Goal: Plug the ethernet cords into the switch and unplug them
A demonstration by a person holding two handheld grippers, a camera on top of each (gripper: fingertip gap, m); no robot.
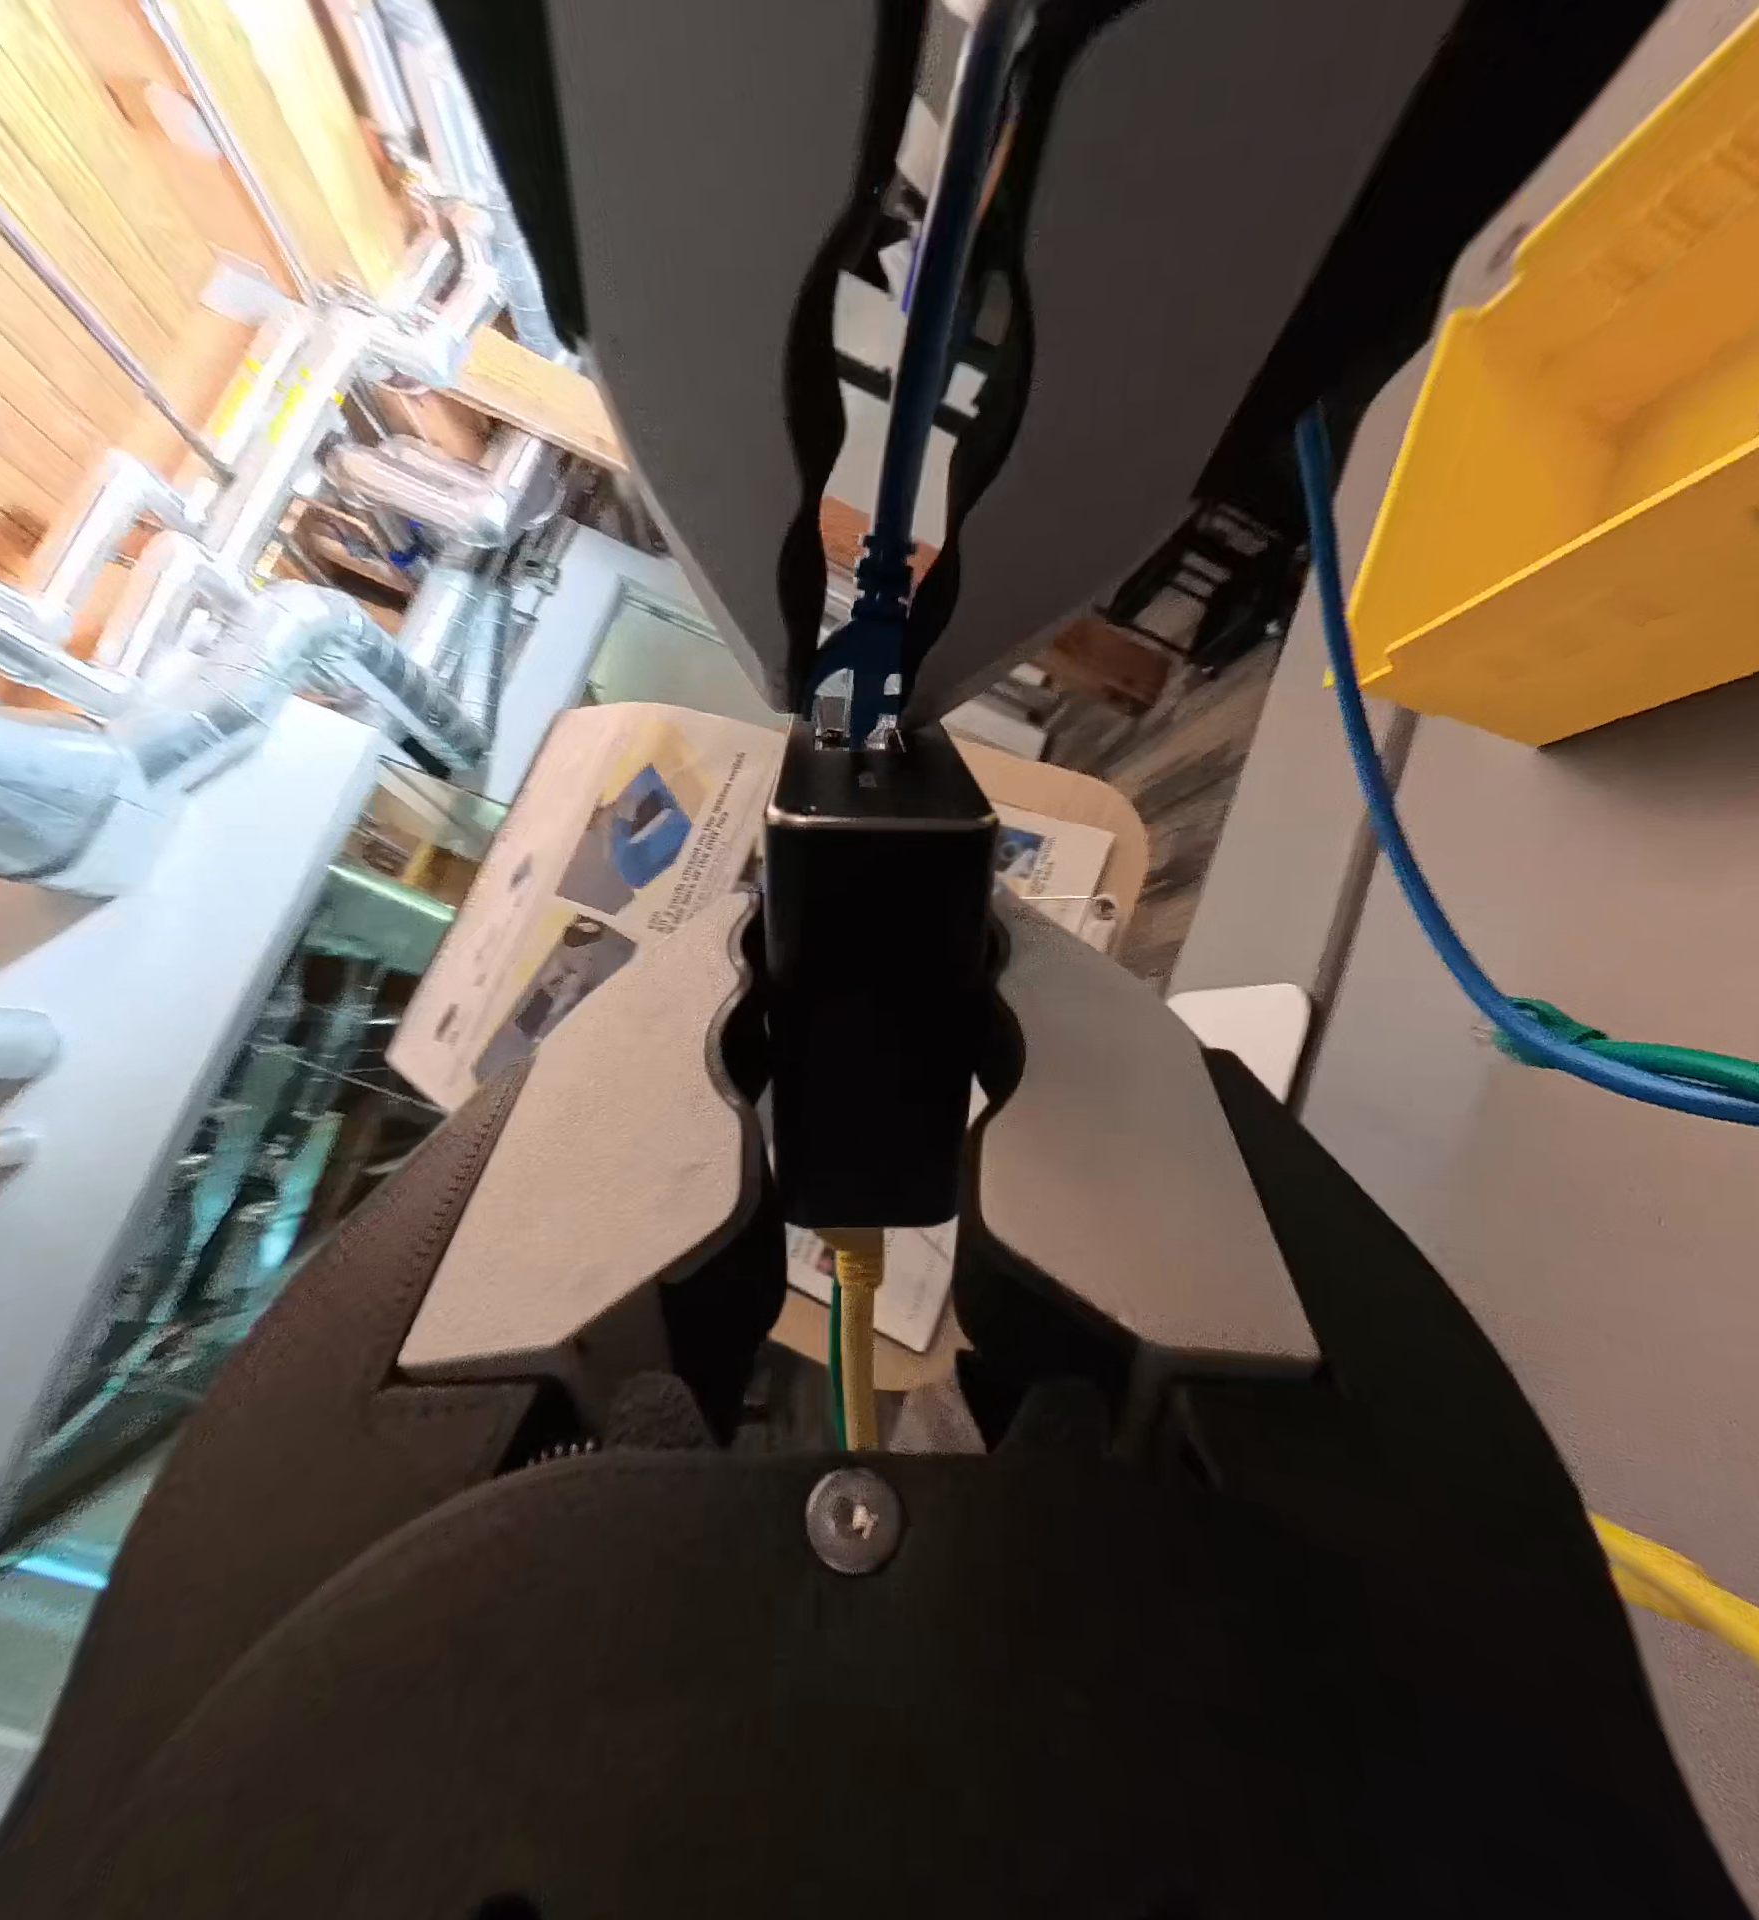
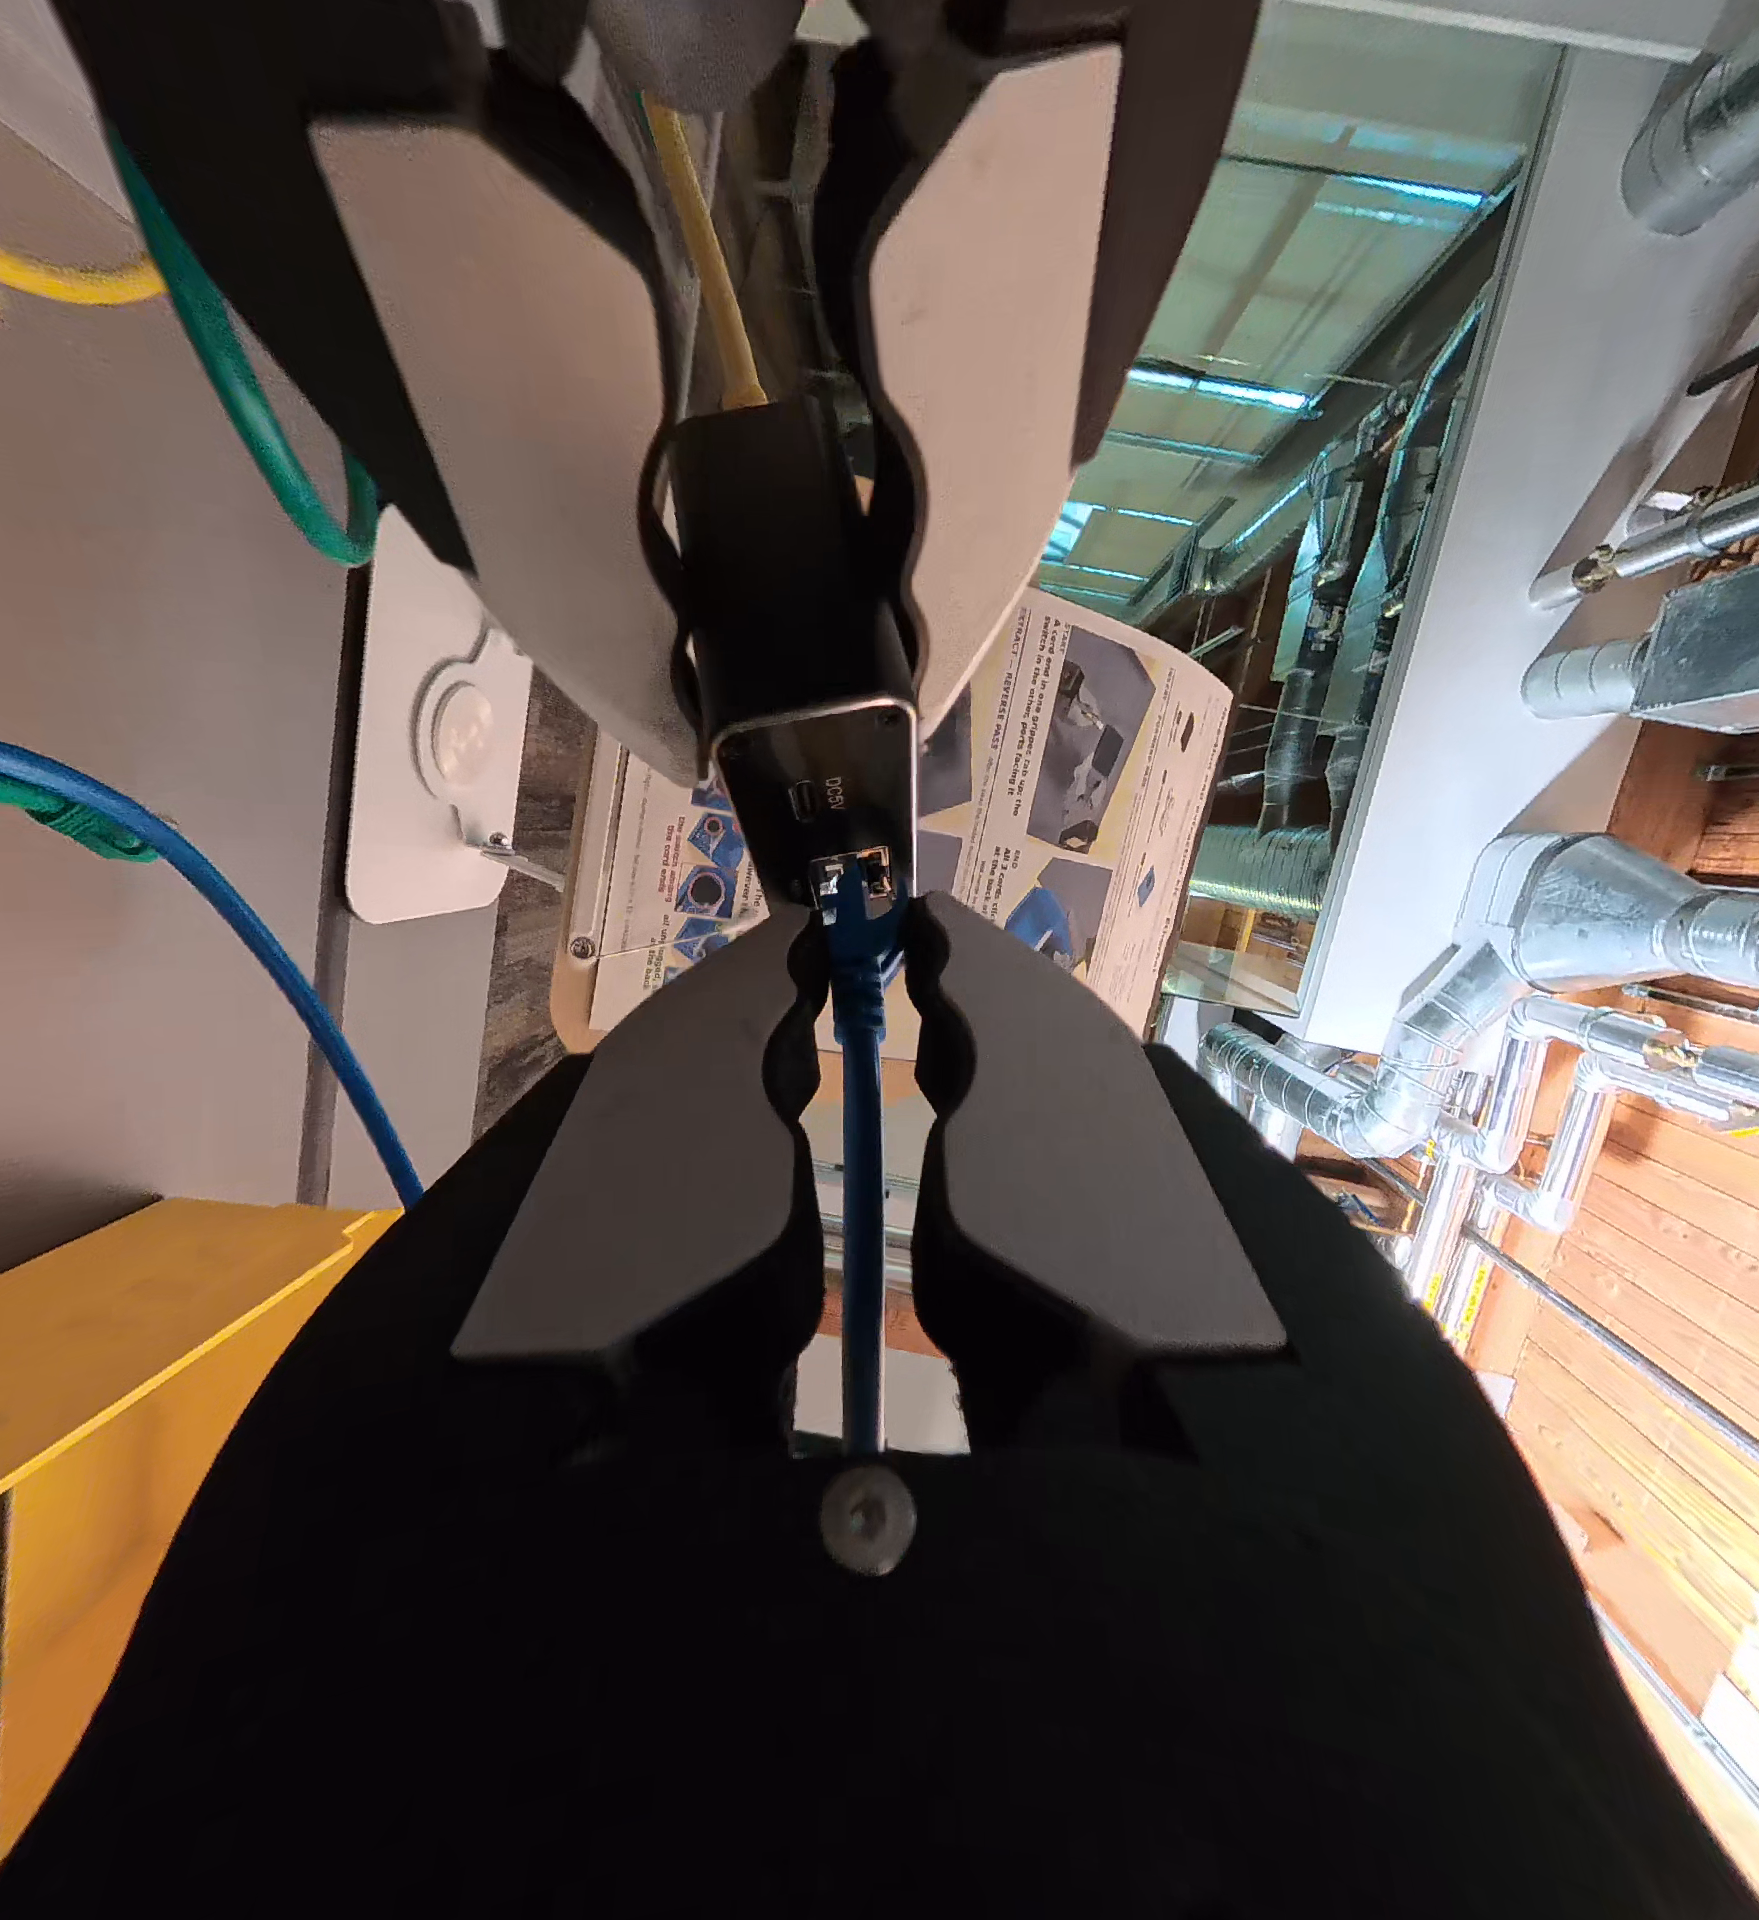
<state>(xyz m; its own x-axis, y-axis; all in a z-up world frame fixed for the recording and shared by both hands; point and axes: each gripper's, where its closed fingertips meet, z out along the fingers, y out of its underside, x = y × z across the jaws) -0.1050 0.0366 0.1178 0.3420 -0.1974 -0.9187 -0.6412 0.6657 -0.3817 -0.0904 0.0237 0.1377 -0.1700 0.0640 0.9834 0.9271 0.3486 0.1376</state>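
Note:
A black switch [image 1: 875,1018] is clamped between my left gripper's [image 1: 875,935] pads, lifted off the table. A yellow cord [image 1: 859,1309] is plugged into its near end, with a thin green cord [image 1: 835,1351] beside it. My right gripper [image 2: 867,920] faces the switch [image 2: 813,623] from the other side, shut on the plug of a dark blue cord [image 2: 859,997]. The plug sits in the port on the switch's end face. The right gripper [image 1: 864,696] also shows at the top of the left wrist view, and the left gripper [image 2: 807,717] at the top of the right wrist view.
A yellow bin [image 1: 1581,468] stands on the grey table [image 1: 1581,1299]. Loose blue [image 1: 1374,779], green [image 1: 1685,1081] and yellow [image 1: 1737,1662] cords lie beside it. A printed instruction sheet [image 2: 1083,779] and a white plate [image 2: 439,748] lie beyond the switch. Less than 4 cm separates the two grippers' tips.

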